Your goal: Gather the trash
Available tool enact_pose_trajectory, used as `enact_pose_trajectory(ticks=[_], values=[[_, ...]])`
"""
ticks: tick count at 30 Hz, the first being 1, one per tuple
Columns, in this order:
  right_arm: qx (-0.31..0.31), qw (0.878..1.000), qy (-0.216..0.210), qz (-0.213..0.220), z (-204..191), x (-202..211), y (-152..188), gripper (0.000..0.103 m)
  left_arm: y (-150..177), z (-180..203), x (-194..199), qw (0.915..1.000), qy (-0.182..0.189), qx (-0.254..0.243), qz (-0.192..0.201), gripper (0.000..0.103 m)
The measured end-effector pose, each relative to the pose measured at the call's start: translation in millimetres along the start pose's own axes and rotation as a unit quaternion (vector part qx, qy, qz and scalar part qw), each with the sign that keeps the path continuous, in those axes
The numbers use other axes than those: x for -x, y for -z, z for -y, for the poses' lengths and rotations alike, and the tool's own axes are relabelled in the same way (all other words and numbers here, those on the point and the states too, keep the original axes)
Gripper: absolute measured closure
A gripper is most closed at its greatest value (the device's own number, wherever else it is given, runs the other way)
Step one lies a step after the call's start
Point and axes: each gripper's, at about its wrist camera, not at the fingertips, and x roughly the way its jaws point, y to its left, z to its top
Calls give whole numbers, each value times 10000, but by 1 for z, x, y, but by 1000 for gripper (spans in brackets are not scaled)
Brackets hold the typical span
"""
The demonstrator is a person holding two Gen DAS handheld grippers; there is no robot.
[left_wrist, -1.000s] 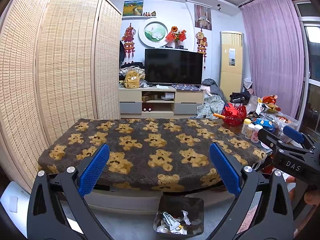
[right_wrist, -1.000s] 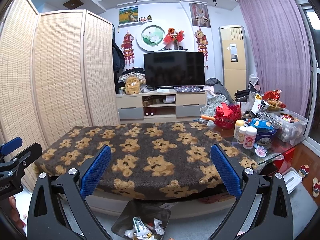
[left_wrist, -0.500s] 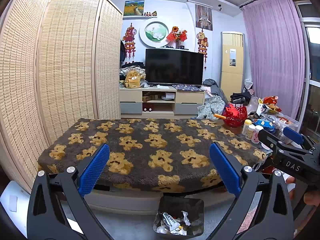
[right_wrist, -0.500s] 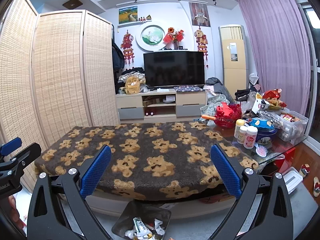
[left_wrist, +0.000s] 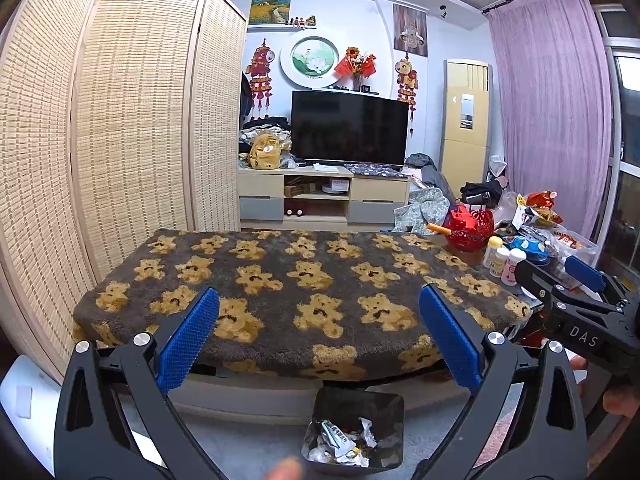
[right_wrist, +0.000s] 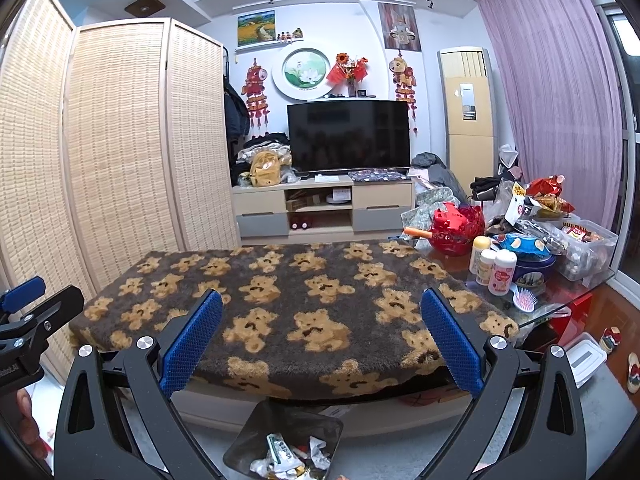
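A black trash bin (left_wrist: 356, 430) stands on the floor below the table's front edge, with crumpled wrappers (left_wrist: 340, 442) inside. It also shows in the right wrist view (right_wrist: 286, 438). My left gripper (left_wrist: 318, 332) is open and empty, held in front of the table and above the bin. My right gripper (right_wrist: 320, 334) is open and empty beside it, and shows at the right edge of the left wrist view (left_wrist: 576, 280). The left gripper shows at the left edge of the right wrist view (right_wrist: 28, 300). The bear-patterned cloth (left_wrist: 304, 276) on the table carries no loose trash.
The table's right end holds a red basket (right_wrist: 456, 228), small bottles (right_wrist: 494, 266), snack bags (right_wrist: 540, 196) and a plastic box (right_wrist: 588, 244). A woven folding screen (left_wrist: 120, 140) stands left. A TV stand (left_wrist: 320, 196) is behind the table.
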Motion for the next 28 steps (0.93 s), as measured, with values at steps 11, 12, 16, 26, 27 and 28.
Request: enact_pose_trajectory(ticks=[11, 12, 16, 26, 27, 28], values=[[-26, 10000, 14, -13, 0, -1, 1, 3, 1, 9, 2, 9999, 96, -44, 37, 8], [-22, 10000, 15, -10, 0, -1, 1, 3, 1, 9, 2, 9999, 97, -46, 41, 8], [-21, 10000, 14, -14, 1, -1, 2, 3, 1, 10, 2, 9999, -29, -85, 61, 8], [-20, 10000, 22, -17, 0, -1, 2, 3, 1, 7, 2, 10000, -21, -20, 19, 8], [-26, 10000, 21, -20, 0, -1, 2, 3, 0, 7, 1, 10000, -10, -14, 12, 8], [-26, 10000, 18, -22, 0, -1, 2, 3, 0, 7, 1, 10000, -22, -11, 1, 8]])
